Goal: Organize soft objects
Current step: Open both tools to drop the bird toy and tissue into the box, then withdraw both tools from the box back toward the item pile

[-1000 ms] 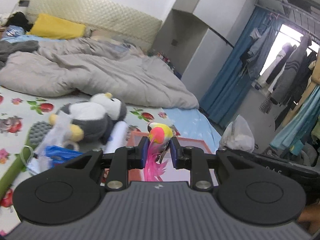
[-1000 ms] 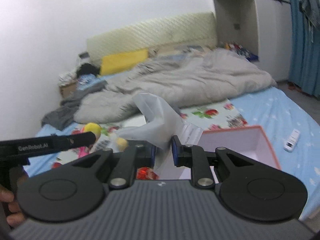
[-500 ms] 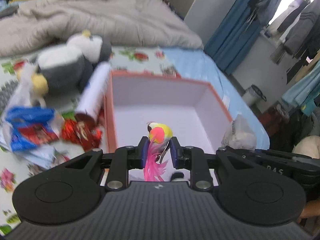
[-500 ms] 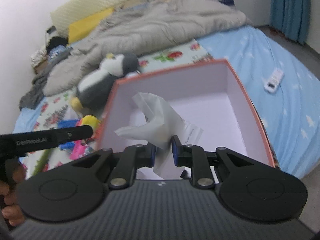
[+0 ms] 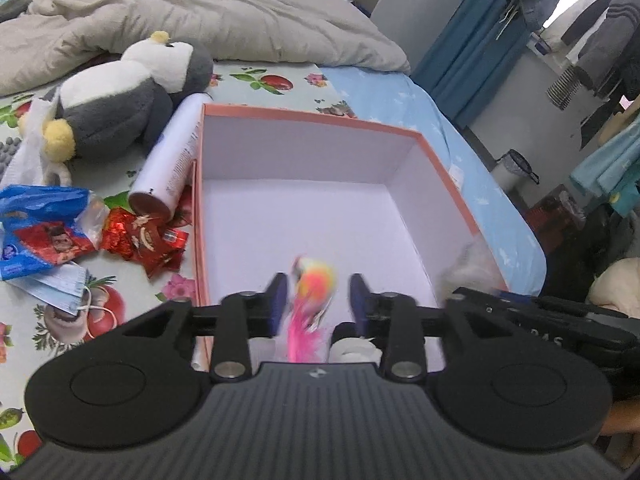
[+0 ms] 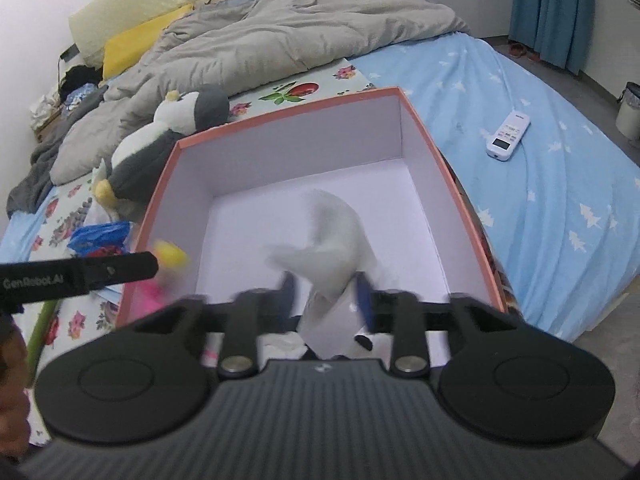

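Observation:
An open orange box with a white inside (image 5: 304, 114) (image 6: 288, 110) sits on the bed. My left gripper (image 5: 318, 300) is open over its near edge; a pink and yellow feathered toy (image 5: 314, 286) hangs blurred between the spread fingers, touching neither. My right gripper (image 6: 326, 294) is open over the box too; a white plastic bag (image 6: 332, 240) sits blurred between its fingers. A grey and white penguin plush (image 5: 120, 100) (image 6: 168, 140) lies left of the box.
A white tube (image 5: 172, 160), red snack wrappers (image 5: 140, 240), a blue packet (image 5: 40, 224) and a face mask (image 5: 56, 284) lie left of the box. A grey duvet (image 5: 200, 12) covers the far bed. A white remote (image 6: 508, 134) lies on the blue sheet at right.
Both grippers have opened over the box. The feathered toy and the white bag are released and blur as they drop. Both grippers moved closer to the box.

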Demonstrator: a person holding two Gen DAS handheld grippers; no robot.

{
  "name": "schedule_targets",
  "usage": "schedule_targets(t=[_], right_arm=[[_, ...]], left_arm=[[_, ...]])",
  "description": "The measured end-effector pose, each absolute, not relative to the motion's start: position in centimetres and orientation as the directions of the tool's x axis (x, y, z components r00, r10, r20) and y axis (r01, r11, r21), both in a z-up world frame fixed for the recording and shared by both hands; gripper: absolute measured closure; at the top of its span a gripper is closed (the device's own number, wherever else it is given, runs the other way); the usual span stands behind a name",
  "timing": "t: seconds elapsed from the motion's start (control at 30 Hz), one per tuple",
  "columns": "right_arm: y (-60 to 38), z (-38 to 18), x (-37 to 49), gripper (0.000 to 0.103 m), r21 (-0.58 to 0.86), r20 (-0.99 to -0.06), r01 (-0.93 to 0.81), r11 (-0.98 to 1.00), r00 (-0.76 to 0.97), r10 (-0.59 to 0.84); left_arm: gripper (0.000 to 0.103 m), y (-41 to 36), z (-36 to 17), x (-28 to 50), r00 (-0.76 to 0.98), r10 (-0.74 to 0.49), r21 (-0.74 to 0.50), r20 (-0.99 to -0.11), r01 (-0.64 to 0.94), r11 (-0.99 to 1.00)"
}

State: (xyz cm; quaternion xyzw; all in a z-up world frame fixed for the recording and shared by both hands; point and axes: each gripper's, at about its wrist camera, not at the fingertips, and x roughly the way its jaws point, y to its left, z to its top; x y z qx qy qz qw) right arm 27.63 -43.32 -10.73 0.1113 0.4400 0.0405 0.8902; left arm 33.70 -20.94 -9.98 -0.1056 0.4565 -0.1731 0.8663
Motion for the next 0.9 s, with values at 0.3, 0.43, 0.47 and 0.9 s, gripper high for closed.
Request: schedule_targets(t=[0.3, 0.43, 0.47, 0.9], right_arm=[[-42.1, -7.2, 26.4, 0.041, 0.28, -0.69, -0.003, 0.96, 0.695, 0.203], [-40.5, -4.9, 24.9, 0.041, 0.283, -0.629, -0.041, 0.958, 0.746, 0.218], [-40.0, -4.3, 24.5, 0.041, 0.279, -0.614, -0.053, 0.959, 0.758, 0.22], [-33.0, -0.1, 19.7, 0.041, 0.257, -0.499, -0.221, 0.941, 0.804, 0.325]], left_arm=[[0.056, -18.7, -6.3, 31.9, 0.606, -0.385, -0.294, -0.696, 0.249, 0.923], [0.056, -16.9, -3.7, 29.7, 0.665, -0.368, -0.254, -0.65, 0.266, 0.93], [0.056, -16.4, -3.1, 29.2, 0.679, -0.363, -0.247, -0.638, 0.266, 0.932], [0.056, -9.0, 1.9, 20.2, 0.818, -0.283, -0.219, -0.501, 0.196, 0.956]])
